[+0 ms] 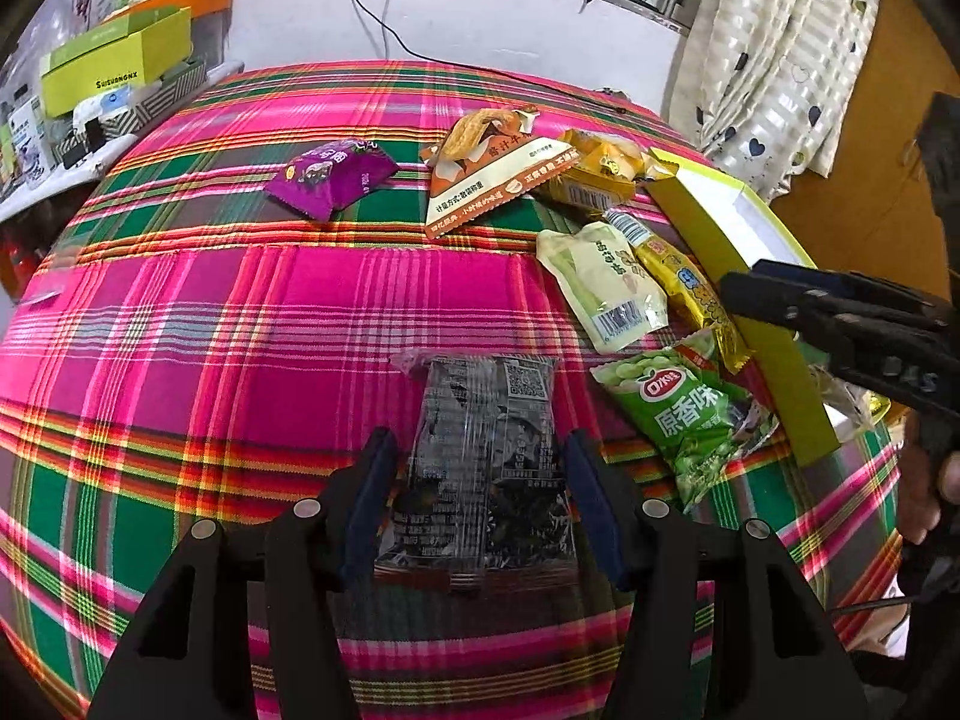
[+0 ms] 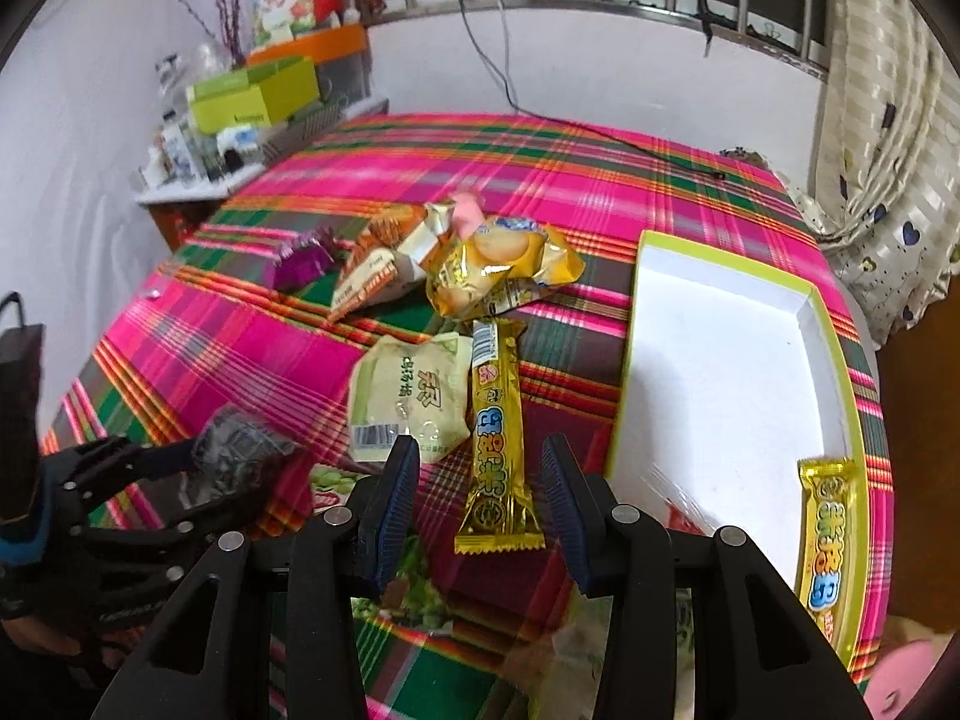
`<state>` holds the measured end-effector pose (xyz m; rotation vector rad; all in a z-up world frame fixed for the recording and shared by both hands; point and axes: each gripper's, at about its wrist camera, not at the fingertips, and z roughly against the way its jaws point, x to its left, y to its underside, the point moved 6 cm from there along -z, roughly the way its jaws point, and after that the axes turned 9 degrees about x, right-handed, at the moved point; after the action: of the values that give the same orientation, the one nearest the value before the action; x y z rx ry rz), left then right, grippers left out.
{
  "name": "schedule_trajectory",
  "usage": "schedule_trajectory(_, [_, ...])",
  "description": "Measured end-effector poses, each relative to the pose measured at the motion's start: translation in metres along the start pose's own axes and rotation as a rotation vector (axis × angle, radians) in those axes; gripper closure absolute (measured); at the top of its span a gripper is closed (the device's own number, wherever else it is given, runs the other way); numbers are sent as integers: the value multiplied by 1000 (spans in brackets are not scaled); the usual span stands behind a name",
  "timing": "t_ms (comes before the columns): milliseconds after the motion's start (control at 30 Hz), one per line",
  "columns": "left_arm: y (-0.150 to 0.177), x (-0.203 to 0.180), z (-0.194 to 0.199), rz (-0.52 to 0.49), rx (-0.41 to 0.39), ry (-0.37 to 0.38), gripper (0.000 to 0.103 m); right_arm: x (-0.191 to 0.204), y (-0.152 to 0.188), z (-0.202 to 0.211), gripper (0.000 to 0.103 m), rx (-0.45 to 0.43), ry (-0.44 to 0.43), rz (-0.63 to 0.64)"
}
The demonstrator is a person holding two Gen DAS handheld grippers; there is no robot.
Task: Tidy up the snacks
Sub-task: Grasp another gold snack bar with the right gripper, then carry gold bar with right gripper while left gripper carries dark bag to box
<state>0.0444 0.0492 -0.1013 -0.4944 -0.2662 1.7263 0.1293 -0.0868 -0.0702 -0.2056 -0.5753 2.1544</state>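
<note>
**Right tongs line up over the yellow bar**

The right tongs point(image 2: 480, 492) are partly open and empty. The long yellow foil snack bar point(image 2: 497, 438) lies between them at lower middle, pointing straight away. The left tongs point(image 1: 480, 480) hold the clear dark snack packet point(image 1: 480, 468).

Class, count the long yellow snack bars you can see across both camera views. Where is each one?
2. One yellow bar lies on the plaid cloth between the right tongs' open jaws; the other bar lies inside the white-lined box. More may be hidden under other packets.
</note>
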Motion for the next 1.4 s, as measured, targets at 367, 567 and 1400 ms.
schedule_trajectory(367, [0,7,2,2,-19,7,56,3,-8,-37,65,113,95,52])
schedule_trajectory(567, [-1,11,4,26,-21,34,59,0,-6,-42,84,115,94,46])
schedule_trajectory(1400, [-15,20,34,115,-90,35,60,3,0,37,84,-93,-20,-9])
